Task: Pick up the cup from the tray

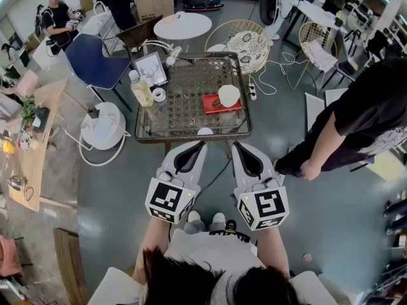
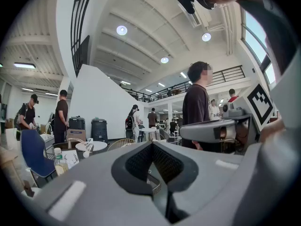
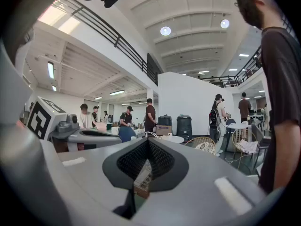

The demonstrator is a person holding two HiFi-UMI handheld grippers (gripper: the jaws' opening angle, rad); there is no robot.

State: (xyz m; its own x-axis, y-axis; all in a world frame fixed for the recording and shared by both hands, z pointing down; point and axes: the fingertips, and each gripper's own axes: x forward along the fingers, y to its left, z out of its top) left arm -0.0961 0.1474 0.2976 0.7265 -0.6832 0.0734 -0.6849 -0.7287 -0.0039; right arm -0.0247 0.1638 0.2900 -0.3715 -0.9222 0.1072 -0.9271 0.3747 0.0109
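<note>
Cup (image 1: 229, 94): one, on one red tray (image 1: 212, 107); left gripper (image 1: 201, 143), right gripper (image 1: 236, 144) both closed, empty.

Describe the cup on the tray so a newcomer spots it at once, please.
Find the dark lattice table. Its right half bears a red tray, the cream cup at its right end. Unlike the bottle far left, it sits on red.

Both grippers out front, side by side, closed.
We hold the left gripper (image 1: 201, 143) and the right gripper (image 1: 234, 144) about level and near each other (marker cubes turned up toward our head). Each pair of jaws is together on nothing, and our forearms (image 1: 151, 243) reach forward.
</note>
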